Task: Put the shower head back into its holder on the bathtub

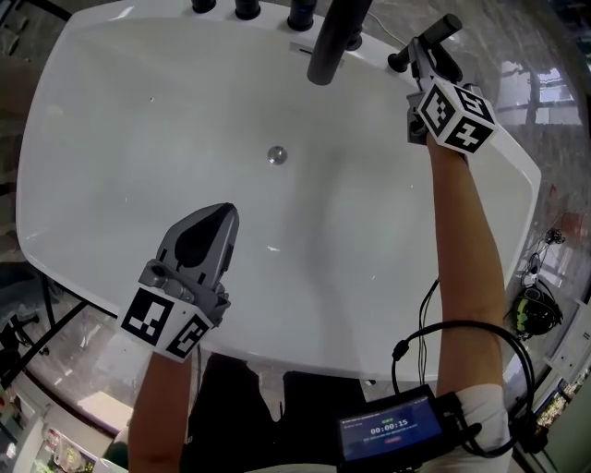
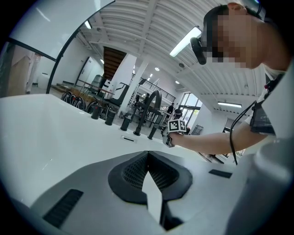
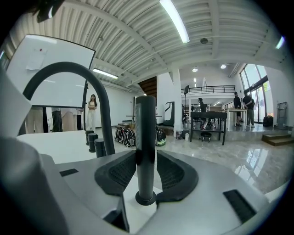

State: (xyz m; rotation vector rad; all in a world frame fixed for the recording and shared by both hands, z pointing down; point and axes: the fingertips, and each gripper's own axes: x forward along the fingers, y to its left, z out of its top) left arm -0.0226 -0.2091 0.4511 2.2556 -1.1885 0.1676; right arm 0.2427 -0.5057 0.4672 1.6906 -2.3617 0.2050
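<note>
The shower head point(image 3: 145, 137) is a slim black rod standing upright, its foot in the round black holder point(image 3: 145, 198) on the white bathtub's rim point(image 3: 138, 215). My right gripper point(image 3: 146, 156) is shut on the rod, a ribbed pad against each side. In the head view this gripper point(image 1: 417, 54) is at the tub's far right corner, and the shower head's black end point(image 1: 441, 30) sticks out past it. My left gripper point(image 1: 229, 211) hovers over the tub's near side, shut and holding nothing; its tips point(image 2: 148, 153) meet.
A black arched faucet point(image 1: 332, 37) and black knobs point(image 1: 245, 9) stand on the tub's far rim, just left of the holder. The drain point(image 1: 276, 155) lies in the middle of the basin point(image 1: 111, 111). A cable and a timer device point(image 1: 392, 427) hang on the right forearm.
</note>
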